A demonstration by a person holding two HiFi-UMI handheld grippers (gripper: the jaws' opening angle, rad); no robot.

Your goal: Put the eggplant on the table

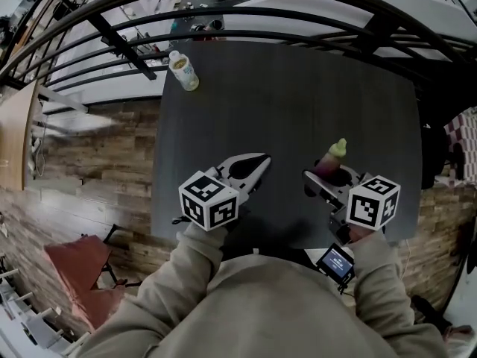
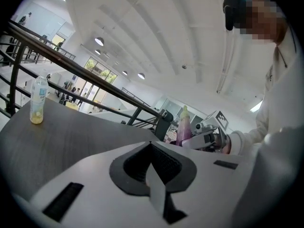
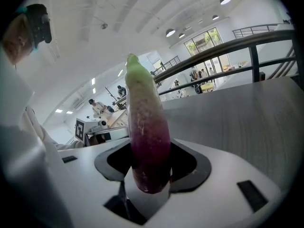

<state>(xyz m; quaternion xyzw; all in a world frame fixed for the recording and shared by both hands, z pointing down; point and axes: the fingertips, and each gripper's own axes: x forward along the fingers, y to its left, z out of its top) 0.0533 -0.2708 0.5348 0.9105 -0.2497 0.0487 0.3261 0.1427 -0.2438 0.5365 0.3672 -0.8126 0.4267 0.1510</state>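
The eggplant [image 3: 147,141] is showing deep purple at its near end, fading through pale mottled lilac to a light green far tip. The tabletop [image 1: 298,103] is presenting dark grey with a fine grain. The left tool [image 1: 259,162] and the right tool [image 1: 322,176] are showing white shells with black pads, each carrying black-and-white square markers. The bottle [image 1: 183,71] at the far left is showing clear, with yellowish contents and a white cap. The floor [image 1: 97,162] is showing brown wood planks.
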